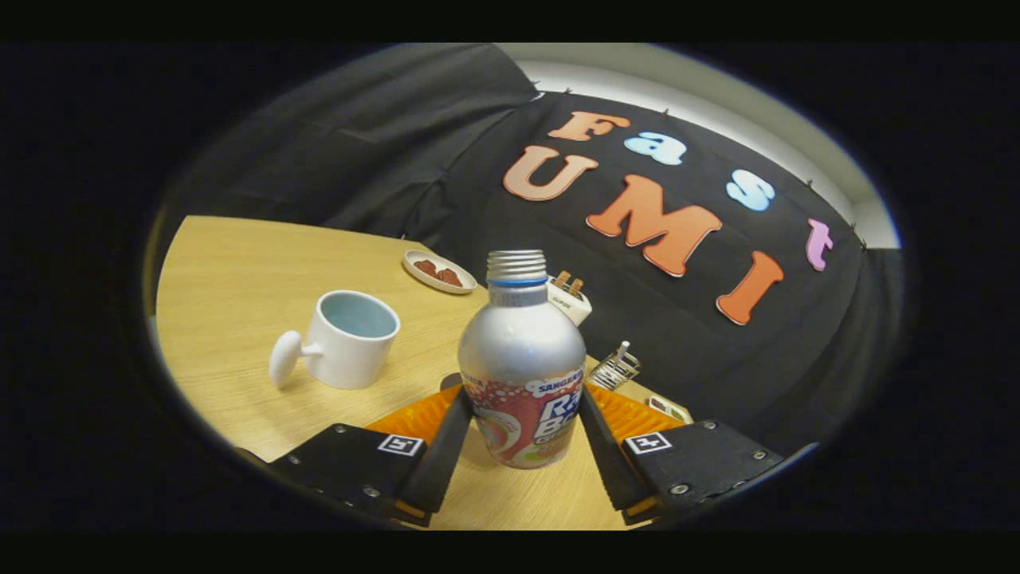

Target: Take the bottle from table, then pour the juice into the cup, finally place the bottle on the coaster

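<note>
On the bench (pixel 239 271), left to right:
Cup: a white cup (pixel 344 338) with a knob-like handle is seen standing upright to the left of the claw and beyond its fingers; its inside is judged to hold no juice.
Dish: a small dish (pixel 439 271) with brown pieces is set farther back, well apart from the cup.
Bottle: the bottle (pixel 523 359) is placed upright between the 2 fingers, its base resting on the bench; its threaded neck is uncapped.
Claw: the claw (pixel 522 414) is closed around the lower body of the bottle, with both fingers pressed against its sides, so the bottle is judged to be pinched.
Clutter: a small white box (pixel 570 300) and a wire item (pixel 617 368) are seen behind and to the right of the bottle.
Coaster: none can be made out.
Done: the grasp is judged secured.
Left: lifting, pouring into the cup, and setting the bottle on the coaster are not yet done.
</note>
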A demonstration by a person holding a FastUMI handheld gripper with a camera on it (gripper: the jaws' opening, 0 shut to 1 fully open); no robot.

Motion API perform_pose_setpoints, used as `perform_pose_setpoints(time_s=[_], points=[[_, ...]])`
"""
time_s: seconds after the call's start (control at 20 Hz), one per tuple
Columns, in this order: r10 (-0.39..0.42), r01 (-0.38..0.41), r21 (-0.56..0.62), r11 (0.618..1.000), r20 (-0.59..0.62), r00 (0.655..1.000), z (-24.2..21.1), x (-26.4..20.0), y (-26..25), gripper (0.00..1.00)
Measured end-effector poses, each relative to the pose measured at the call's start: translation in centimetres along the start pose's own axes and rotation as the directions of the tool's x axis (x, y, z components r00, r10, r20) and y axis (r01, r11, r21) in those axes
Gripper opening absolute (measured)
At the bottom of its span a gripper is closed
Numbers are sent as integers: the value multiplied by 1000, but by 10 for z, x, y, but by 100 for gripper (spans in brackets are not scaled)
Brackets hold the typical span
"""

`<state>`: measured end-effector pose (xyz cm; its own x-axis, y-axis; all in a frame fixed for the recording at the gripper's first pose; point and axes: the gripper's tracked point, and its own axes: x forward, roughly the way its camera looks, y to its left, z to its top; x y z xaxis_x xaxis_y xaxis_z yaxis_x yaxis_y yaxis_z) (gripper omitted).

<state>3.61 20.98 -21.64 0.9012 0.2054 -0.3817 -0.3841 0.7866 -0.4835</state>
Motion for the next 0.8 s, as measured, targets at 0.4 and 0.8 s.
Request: perform_pose_setpoints(time_s=[0.4, 0.8], points=[[-13, 7, -169, 986, -32, 999, 4, 9, 13, 77], [-101, 82, -406, 910, -25, 995, 12, 24, 5, 77]])
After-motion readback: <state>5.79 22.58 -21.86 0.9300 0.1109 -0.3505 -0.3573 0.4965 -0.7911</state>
